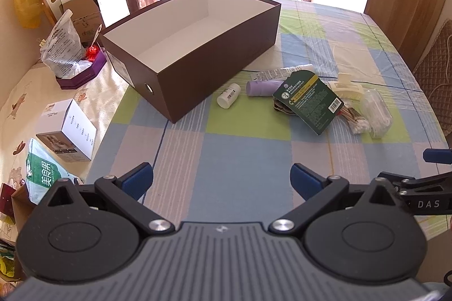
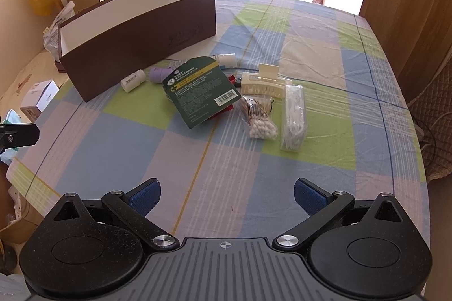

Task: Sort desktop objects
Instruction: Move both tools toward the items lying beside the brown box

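Note:
An empty brown box [image 1: 214,52] [image 2: 141,46] with a white inside stands on the checked tablecloth. To its right lies a heap: a white pill bottle [image 1: 228,95] [image 2: 132,80], a lilac tube [image 1: 262,87] [image 2: 158,74], a green card packet [image 1: 310,100] [image 2: 200,94], a cream hair clip [image 1: 347,87] [image 2: 265,82], a bag of cotton swabs [image 1: 356,121] [image 2: 260,117] and a clear packet [image 1: 375,110] [image 2: 295,117]. My left gripper [image 1: 221,181] and right gripper [image 2: 227,197] hover open and empty near the table's front, well short of the heap.
Left of the table are a white carton [image 1: 67,131], a green bag [image 1: 42,176], a purple tray [image 1: 82,72] with bags, and stacked boxes by a chair. A wooden panel [image 2: 409,4] stands at the right. Bare tablecloth [image 2: 226,159] lies between grippers and heap.

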`<state>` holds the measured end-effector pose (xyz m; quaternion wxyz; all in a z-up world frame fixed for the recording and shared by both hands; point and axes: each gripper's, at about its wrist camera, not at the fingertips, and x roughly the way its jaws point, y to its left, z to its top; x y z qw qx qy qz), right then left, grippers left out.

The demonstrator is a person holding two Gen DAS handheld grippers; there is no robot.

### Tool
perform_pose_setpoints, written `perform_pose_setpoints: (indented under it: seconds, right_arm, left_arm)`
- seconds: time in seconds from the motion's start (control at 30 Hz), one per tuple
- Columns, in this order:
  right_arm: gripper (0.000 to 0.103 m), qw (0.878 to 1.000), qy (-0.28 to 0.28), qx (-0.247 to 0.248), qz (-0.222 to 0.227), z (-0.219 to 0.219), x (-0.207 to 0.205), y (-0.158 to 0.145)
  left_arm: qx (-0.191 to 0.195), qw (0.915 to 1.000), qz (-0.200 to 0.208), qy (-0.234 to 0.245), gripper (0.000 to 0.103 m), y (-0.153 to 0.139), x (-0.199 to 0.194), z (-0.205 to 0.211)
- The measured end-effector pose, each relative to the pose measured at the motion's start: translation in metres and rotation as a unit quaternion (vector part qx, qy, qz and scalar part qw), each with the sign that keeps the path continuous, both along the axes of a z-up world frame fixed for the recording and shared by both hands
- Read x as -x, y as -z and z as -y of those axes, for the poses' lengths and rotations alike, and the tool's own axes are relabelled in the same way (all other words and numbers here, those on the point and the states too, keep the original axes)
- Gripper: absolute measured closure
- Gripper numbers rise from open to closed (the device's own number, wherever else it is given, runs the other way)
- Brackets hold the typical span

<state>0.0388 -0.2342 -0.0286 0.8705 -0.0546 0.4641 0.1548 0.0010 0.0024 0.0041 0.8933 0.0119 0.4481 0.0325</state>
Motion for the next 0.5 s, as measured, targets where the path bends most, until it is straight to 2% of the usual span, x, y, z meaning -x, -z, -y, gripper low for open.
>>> perform_pose_setpoints:
  seconds: [0.5]
  right_arm:
    - [0.000, 1.000, -0.005, 0.001, -0.003, 0.0011, -0.0084, 0.0023]
  left_arm:
    - [0.002, 1.0000, -0.003, -0.006, 0.001, 0.0024, -0.0048, 0.0003]
